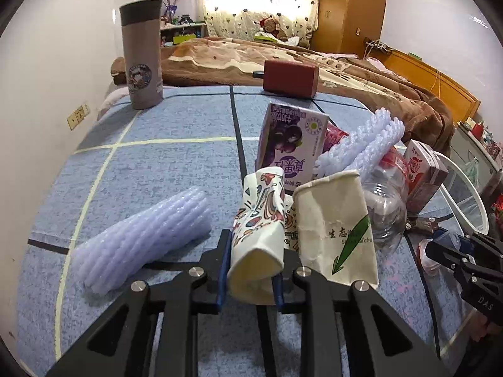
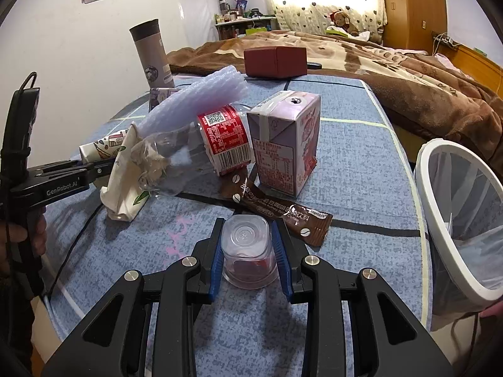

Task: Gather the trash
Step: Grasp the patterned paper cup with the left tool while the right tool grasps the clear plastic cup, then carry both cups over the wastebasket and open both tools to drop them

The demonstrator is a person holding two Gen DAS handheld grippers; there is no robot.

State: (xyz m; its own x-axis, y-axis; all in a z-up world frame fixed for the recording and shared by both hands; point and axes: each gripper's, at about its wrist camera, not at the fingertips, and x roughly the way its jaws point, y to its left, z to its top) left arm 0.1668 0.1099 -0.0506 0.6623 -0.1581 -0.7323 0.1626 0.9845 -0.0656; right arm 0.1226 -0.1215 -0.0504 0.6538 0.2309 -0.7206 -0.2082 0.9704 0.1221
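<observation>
My left gripper is shut on a crushed patterned paper cup, its blue pads pressing both sides. Right beside it leans a beige paper cup with a green arrow. My right gripper is shut on an upturned clear plastic cup that rests on the blue tablecloth. More trash lies around: a clear bottle with a red label, a pink drink carton, a purple carton, a brown coffee sachet and foam net sleeves.
A white-rimmed mesh bin stands off the table's right edge. A tall grey thermos and a red box stand at the far edge, with a bed behind. The wall runs along the left.
</observation>
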